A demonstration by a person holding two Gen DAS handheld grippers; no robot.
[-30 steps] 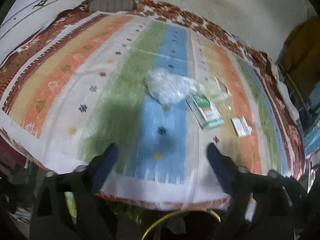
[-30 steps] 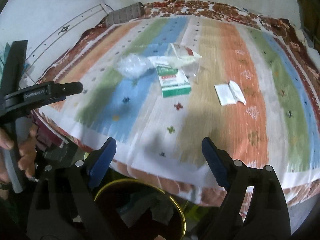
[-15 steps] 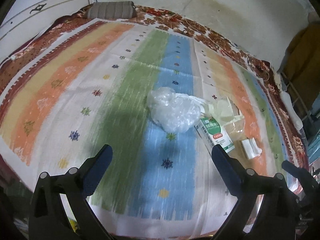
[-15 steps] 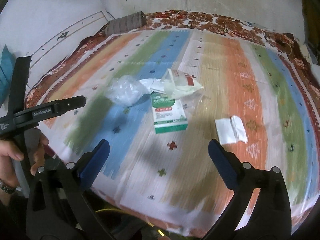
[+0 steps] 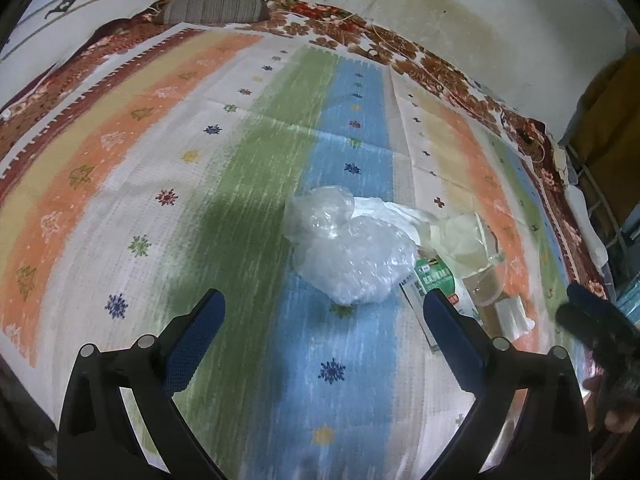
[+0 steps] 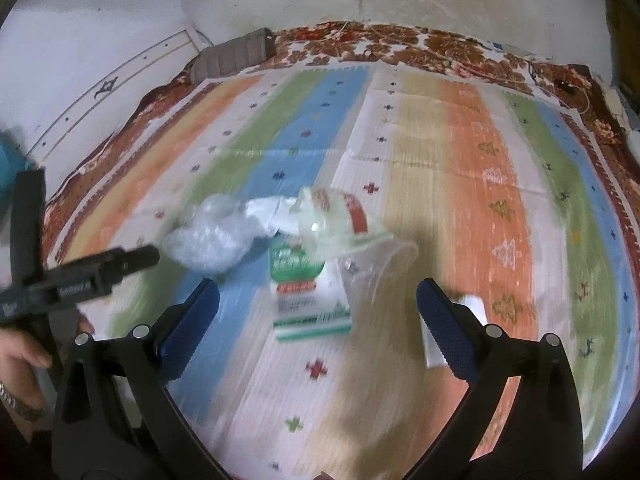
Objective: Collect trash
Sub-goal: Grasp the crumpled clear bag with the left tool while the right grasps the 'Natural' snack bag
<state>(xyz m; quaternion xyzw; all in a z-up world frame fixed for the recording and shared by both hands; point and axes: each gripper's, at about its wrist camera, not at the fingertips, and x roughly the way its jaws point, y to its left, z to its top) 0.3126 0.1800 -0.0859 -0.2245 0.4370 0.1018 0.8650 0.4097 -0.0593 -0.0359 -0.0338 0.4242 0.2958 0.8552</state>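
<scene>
Trash lies in a cluster on a striped bedspread [image 5: 248,208]. A crumpled clear plastic bag [image 5: 352,252] sits just ahead of my left gripper [image 5: 324,320], which is open and empty. Beside the bag lie a green and white carton [image 6: 308,292], a clear plastic cup [image 6: 372,268] on its side, a pale wrapper [image 6: 332,220] and a white folded paper [image 6: 472,312]. My right gripper [image 6: 316,312] is wide open, hovering over the carton without touching it. The left gripper's tool [image 6: 80,276] shows at the left of the right wrist view.
A grey striped bolster [image 5: 216,6] lies at the bed's far end against a white wall. A floral sheet [image 5: 440,68] borders the bedspread. Dark furniture [image 5: 608,128] stands at the right. A hand [image 6: 16,360] holds the left tool.
Both grippers moved forward over the bed toward the trash, which now looks larger and nearer. The bin seen below a second ago has dropped out of view. Both stay open.
</scene>
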